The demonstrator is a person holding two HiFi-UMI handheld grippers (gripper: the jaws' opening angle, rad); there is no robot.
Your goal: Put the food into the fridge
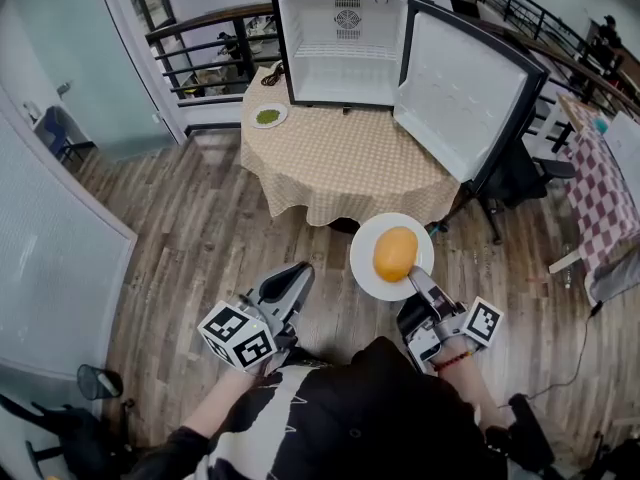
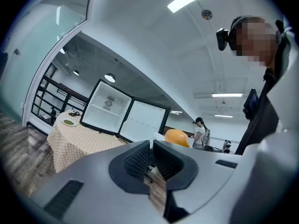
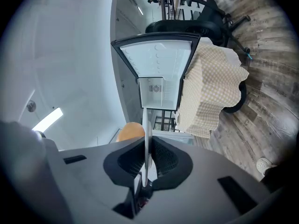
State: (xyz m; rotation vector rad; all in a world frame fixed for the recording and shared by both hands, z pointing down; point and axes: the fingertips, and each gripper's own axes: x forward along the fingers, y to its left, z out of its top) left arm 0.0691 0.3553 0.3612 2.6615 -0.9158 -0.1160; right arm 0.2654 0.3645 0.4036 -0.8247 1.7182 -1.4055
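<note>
The right gripper (image 1: 418,280) is closed on the near rim of a white plate (image 1: 365,260), which is seen edge-on between its pads (image 3: 156,160) in the right gripper view. An orange-yellow food (image 1: 395,254) is carried on that plate, just beyond the jaws. The left gripper (image 1: 290,280) is held beside it with its jaws brought together and nothing between them.

The fridge (image 1: 345,48) is found straight ahead of the plate and well apart from it, at the far side of a cloth-covered table (image 1: 340,163). Its cavity is turned toward the person, and its door (image 1: 460,93) is swung wide to the right. The right gripper is judged the nearer one for the loading, and the table must be reached across.

A small dish (image 1: 268,117) of something green is left on the table beside the fridge. What kind of food is carried cannot be told, and the grip under the plate is hidden.
</note>
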